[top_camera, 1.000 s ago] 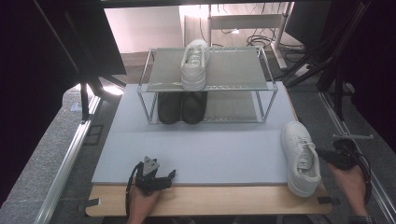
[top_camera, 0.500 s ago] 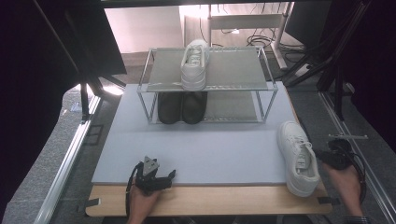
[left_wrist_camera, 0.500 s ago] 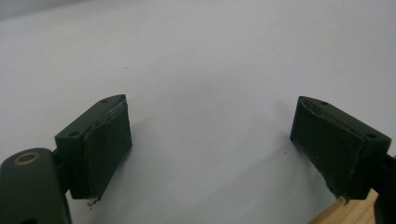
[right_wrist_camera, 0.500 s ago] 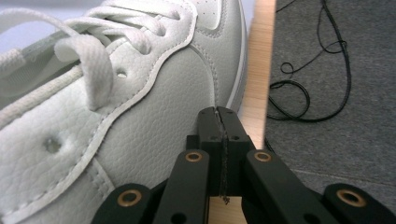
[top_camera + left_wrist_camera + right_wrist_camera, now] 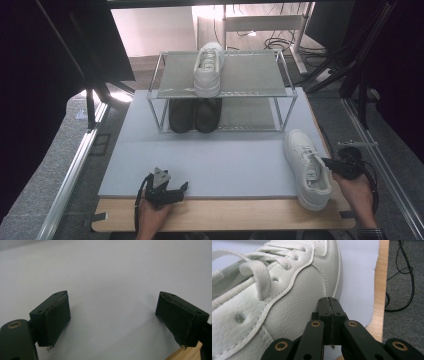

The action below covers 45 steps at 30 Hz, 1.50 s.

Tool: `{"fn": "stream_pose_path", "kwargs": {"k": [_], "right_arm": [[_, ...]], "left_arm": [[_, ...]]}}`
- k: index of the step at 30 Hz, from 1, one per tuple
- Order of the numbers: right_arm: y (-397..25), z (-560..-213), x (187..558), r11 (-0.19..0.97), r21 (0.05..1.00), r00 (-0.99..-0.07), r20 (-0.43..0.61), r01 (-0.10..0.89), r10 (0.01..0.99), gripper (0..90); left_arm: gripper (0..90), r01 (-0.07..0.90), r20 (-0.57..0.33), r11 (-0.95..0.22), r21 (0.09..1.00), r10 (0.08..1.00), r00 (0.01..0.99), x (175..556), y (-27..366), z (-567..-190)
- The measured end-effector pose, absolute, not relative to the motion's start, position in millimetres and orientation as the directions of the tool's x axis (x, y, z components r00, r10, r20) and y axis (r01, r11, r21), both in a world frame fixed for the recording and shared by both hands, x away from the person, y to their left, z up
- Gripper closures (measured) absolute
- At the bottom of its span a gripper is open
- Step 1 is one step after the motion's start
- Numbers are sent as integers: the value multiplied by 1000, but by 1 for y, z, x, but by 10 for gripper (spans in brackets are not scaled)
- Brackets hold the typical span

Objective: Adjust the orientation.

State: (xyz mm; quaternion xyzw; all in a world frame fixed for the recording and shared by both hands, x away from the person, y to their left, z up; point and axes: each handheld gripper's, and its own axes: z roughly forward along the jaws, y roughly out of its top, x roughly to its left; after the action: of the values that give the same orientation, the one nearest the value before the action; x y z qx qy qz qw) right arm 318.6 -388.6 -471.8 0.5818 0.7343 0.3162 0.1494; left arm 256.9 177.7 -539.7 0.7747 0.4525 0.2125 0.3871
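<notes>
A white sneaker (image 5: 306, 167) lies on the grey mat (image 5: 225, 160) at the front right, toe pointing away. My right gripper (image 5: 326, 162) is shut, its tips against the sneaker's right side (image 5: 274, 302), with nothing between the jaws (image 5: 328, 300). My left gripper (image 5: 180, 190) rests open at the mat's front left edge, and only bare mat lies between its pads (image 5: 113, 305). A second white sneaker (image 5: 208, 67) stands on the top shelf of a wire rack (image 5: 250, 75). A pair of black shoes (image 5: 194, 115) sits on the lower shelf.
The mat lies on a wooden board (image 5: 225, 215) whose edge shows along the front and right (image 5: 379, 315). Cables (image 5: 399, 277) lie on the dark floor to the right. Metal rails run along both sides of the table.
The white sneaker on the mat has slid left, away from the mat's right edge, with my shut right gripper against its side. The left gripper has stayed put.
</notes>
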Motion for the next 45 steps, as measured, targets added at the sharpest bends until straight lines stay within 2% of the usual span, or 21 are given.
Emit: {"fn": "stream_pose_path", "kwargs": {"k": [15, 33, 45], "right_arm": [[-375, -477, 302, 151, 616, -311, 161, 773, 937, 895], [-325, -479, 320, 221, 616, -406, 177, 756, 897, 895], [-311, -480, 323, 232, 617, -429, 191, 752, 883, 895]], "left_arm": [[123, 538, -20, -292, 791, 866, 500, 257, 178, -540], [123, 538, -20, -292, 791, 866, 500, 257, 178, -540], [123, 538, -20, -292, 791, 866, 500, 257, 178, -540]]}}
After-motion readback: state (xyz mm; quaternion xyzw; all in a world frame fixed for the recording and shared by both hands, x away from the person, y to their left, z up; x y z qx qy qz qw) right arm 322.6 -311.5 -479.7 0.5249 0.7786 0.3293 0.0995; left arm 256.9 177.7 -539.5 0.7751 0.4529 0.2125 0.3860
